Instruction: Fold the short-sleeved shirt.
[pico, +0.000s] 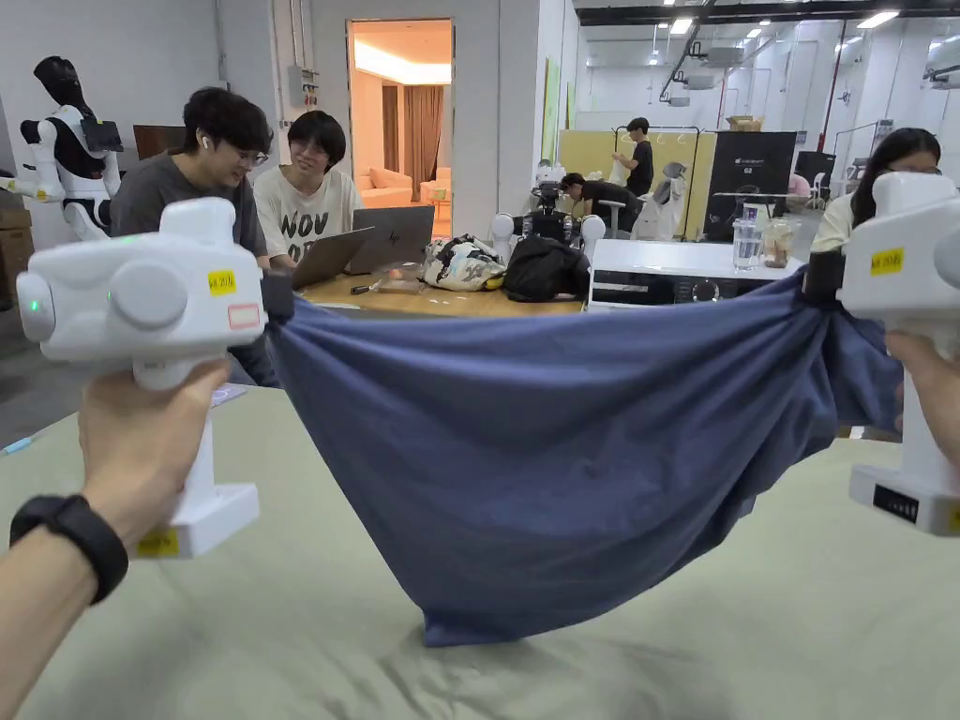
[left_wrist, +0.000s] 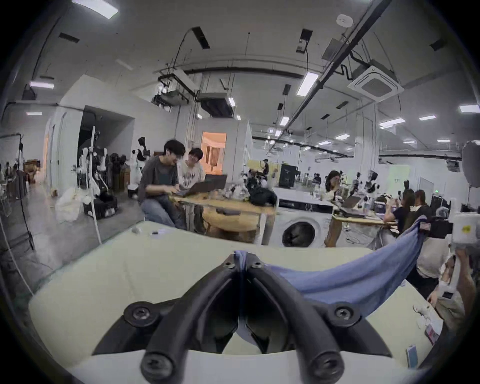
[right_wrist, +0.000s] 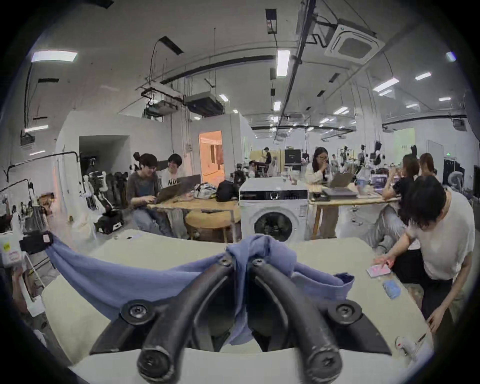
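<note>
A busy open workshop surrounds a pale green table (pico: 281, 609), with two people at laptops (pico: 370, 246) behind it and a washing machine (right_wrist: 274, 210) beyond. You hold a blue shirt (pico: 544, 441) stretched in the air between both tools, its lowest fold touching the table. Your left gripper (left_wrist: 241, 259) is clenched on one bunched edge of the cloth, both jaws pressing it. Your right gripper (right_wrist: 241, 259) is likewise clamped on the opposite edge, fabric spilling over its jaws. The shirt sags in a deep curve between them.
</note>
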